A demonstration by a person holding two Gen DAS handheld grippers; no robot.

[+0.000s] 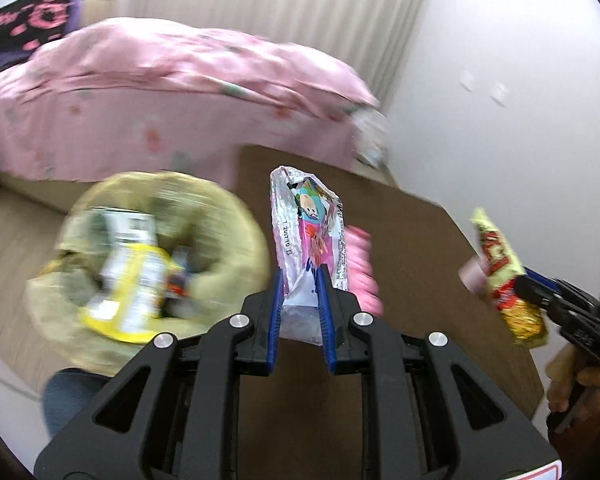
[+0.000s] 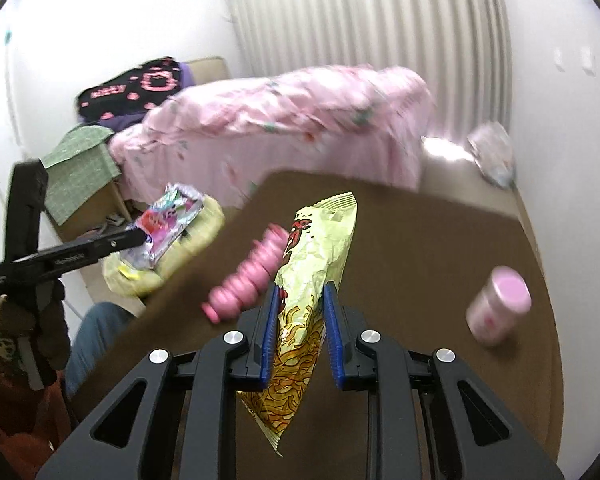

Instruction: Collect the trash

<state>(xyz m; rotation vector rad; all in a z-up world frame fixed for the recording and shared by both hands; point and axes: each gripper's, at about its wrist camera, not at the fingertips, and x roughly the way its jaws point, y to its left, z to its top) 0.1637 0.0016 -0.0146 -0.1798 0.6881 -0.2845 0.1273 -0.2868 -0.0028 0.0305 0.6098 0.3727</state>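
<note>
1. Trash already lies in the yellow-lined bin point(image 1: 112, 248) beside the surface point(image 2: 420, 240).
2. Left claw point(image 1: 300, 280) grips a cartoon wrapper point(image 1: 304, 220) near the bin.
3. Right claw point(image 2: 300, 300) clamps a noodle packet point(image 2: 316, 248) above the surface.
4. Pink bottle string point(image 2: 248, 276) and pink-capped jar point(image 2: 496, 304) remain.

Bright, even indoor light, heavy motion blur smearing the trash bag point(image 1: 148, 256) and bed point(image 2: 284, 128), fisheye bending everything near the dark corners.
</note>
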